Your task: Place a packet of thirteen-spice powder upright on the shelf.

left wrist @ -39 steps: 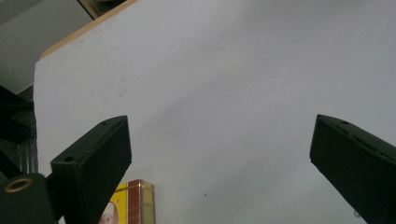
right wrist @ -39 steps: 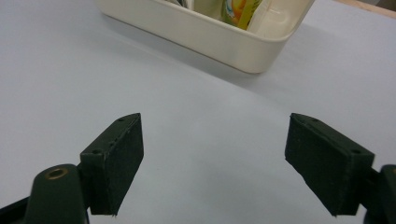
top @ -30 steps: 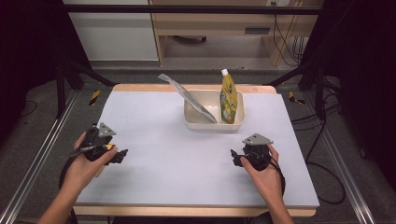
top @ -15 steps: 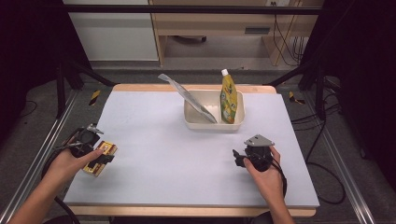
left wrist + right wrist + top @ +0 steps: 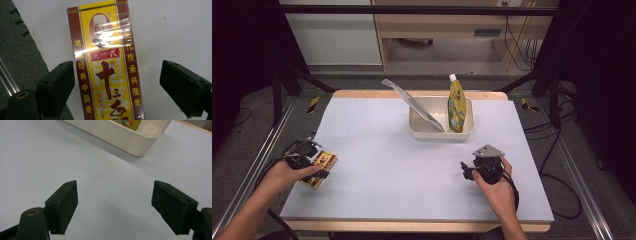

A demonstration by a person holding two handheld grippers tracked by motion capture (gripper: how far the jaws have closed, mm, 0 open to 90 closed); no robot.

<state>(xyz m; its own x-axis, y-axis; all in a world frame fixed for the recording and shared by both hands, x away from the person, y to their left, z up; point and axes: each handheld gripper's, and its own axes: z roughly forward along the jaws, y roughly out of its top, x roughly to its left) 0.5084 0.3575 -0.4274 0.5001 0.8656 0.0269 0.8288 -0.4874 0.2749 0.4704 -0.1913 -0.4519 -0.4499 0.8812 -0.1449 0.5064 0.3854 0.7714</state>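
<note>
A yellow and maroon box [image 5: 328, 160] with Chinese print lies flat near the table's left edge. My left gripper [image 5: 318, 169] hovers right over it. In the left gripper view the box [image 5: 107, 67] runs up between the jaws of that gripper [image 5: 118, 65]. They have just been closing. One pad sits beside the box's edge and the other stands clear of it. My right gripper [image 5: 467, 170] rests at the front right. Its jaws are open with nothing between them [image 5: 115, 187].
A cream tub [image 5: 439, 136] stands at the table's back middle, ahead of the right gripper [image 5: 125, 140]. A yellow spouted pouch [image 5: 456, 102] stands in the tub and a silver pouch [image 5: 412, 104] leans out to its left. The table edge and a metal rail run just left of the box.
My left hand has moved left and toward the table's front edge, sinking over the box, and more of the box now shows. The right hand has stayed put.
</note>
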